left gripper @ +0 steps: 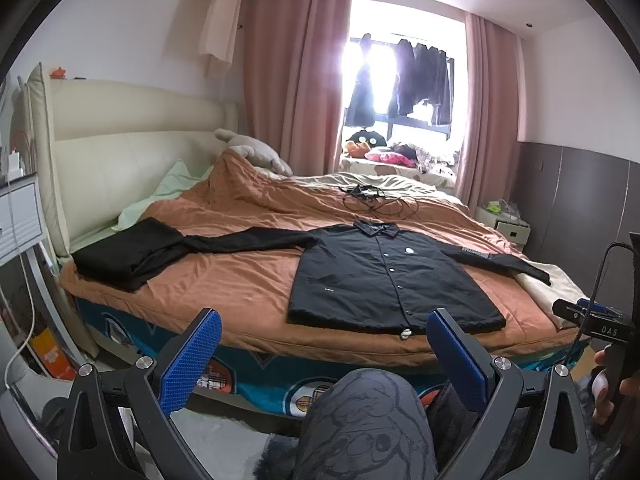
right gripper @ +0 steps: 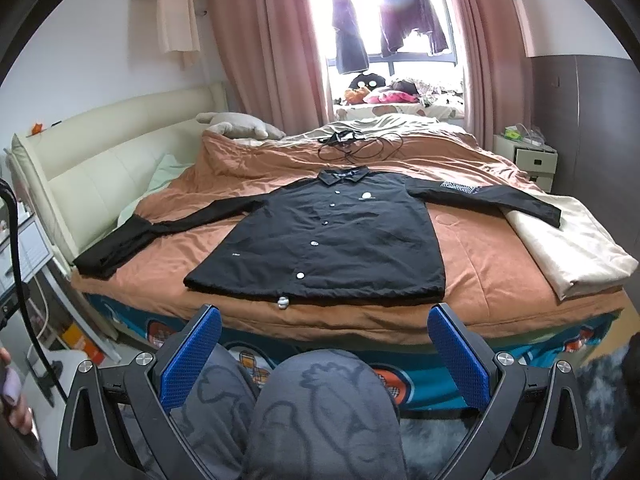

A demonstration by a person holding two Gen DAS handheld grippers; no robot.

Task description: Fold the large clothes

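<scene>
A large black button-front jacket (left gripper: 384, 280) (right gripper: 320, 240) lies flat and face up on the orange bed cover (left gripper: 224, 280), collar toward the window and both sleeves spread wide. My left gripper (left gripper: 324, 344) is open and empty, short of the jacket's hem and above a knee (left gripper: 360, 420) in grey patterned trousers. My right gripper (right gripper: 324, 344) is also open and empty, in front of the hem and centred on the jacket. Neither gripper touches the cloth.
The left sleeve ends at a black folded piece (left gripper: 128, 252) (right gripper: 116, 248) by the headboard. The right sleeve tip rests on a folded beige cloth (right gripper: 572, 248). A black cable (right gripper: 360, 148) is coiled beyond the collar. A nightstand (right gripper: 528, 156) stands at the far right.
</scene>
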